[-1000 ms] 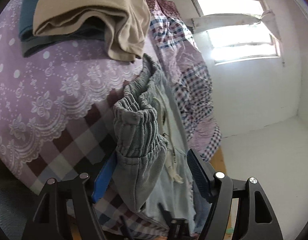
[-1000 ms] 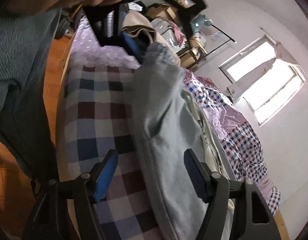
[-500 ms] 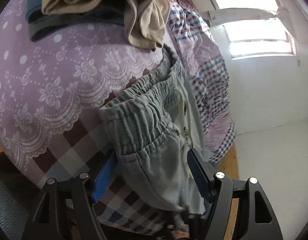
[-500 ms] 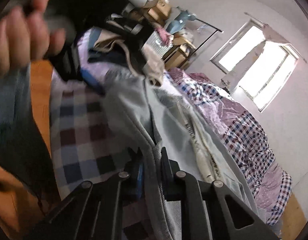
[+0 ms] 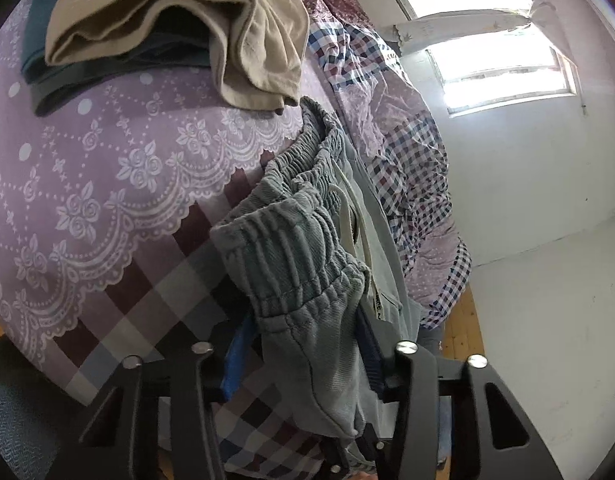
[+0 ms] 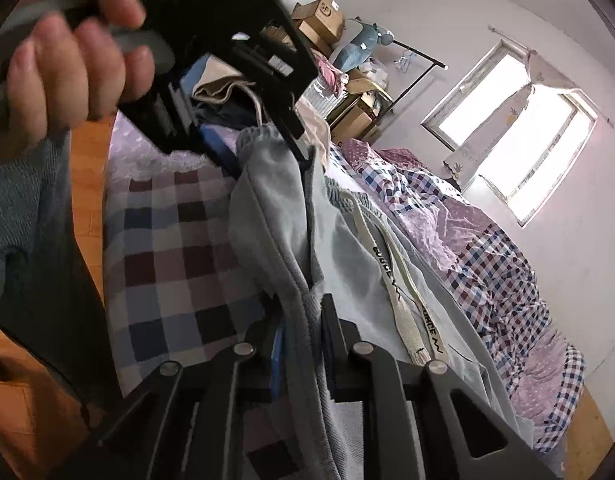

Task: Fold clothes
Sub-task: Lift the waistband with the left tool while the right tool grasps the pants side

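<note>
Two grippers pinch the grey shorts [image 5: 303, 264] above the bed [image 5: 107, 184]: left gripper [image 5: 303, 344] clamped on the elastic waistband, right gripper [image 6: 301, 332] closed on a side fold (drawstring [image 6: 403, 312] dangling).

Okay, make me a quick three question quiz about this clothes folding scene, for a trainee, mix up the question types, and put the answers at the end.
1. True or false: the right gripper is open and clear of the grey pants.
2. Multiple choice: what lies on top of the folded pile on the lilac bedspread? A) a beige garment B) a red towel C) a white pillow
3. Fill in: the left gripper pinches the pants at their elastic ____.

Key
1. False: its fingers are shut on a fold of the pants.
2. A: the beige garment sits over darker folded clothes.
3. Waistband.
</note>
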### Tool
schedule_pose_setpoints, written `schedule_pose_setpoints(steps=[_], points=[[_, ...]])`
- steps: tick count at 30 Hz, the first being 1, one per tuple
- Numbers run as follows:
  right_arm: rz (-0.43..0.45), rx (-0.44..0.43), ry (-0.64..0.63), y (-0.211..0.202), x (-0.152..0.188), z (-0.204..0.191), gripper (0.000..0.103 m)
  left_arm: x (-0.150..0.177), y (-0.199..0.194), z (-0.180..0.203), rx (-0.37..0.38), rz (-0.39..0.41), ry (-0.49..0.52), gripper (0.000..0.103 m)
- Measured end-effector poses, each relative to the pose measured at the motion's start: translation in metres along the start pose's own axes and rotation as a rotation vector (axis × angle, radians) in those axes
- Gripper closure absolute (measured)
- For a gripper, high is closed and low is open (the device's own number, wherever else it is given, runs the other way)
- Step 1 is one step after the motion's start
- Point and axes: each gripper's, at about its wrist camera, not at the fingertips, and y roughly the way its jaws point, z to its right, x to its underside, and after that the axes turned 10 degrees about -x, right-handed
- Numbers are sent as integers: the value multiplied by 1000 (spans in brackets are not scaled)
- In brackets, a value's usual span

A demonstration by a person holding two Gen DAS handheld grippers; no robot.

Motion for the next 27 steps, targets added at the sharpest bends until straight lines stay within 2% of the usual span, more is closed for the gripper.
schedule_pose_setpoints(steps=[2,8,9,10,11,12,13,15,17,19,23,27], points=[[-13,4,-9,3,5,-3,60,0,-4,-3,17,5,-6,62],[-22,21,-31,6,8,-6,57,0,-14,3,78,28,9,60],[-21,24,-32,6,8,-6,58,0,-14,2,84,26,5,58],[-18,22,-36,6,7,-7,58,-1,-13,0,93,18,-10,51],[-19,17,-39,6,6,-7,64,-2,-13,-4,91,11,-32,40],[-22,11,-40,7,6,-7,70,-4,-12,-9,75,6,-63,36],[-24,3,-29,8,5,-6,88,-6,-12,-16,69,4,-98,35],[-30,-15,-1,8,5,-2,89,-9,-12,-30,76,8,-178,34],[-22,-22,30,6,4,4,89,-12,-15,-38,63,25,-215,29],[-11,-30,67,4,3,12,90,-13,-12,-36,18,30,-194,28],[14,-52,156,-2,0,29,91,-12,4,-26,-74,-15,-123,28],[39,-74,245,-8,-2,46,91,-13,12,-22,-60,1,-113,24]])
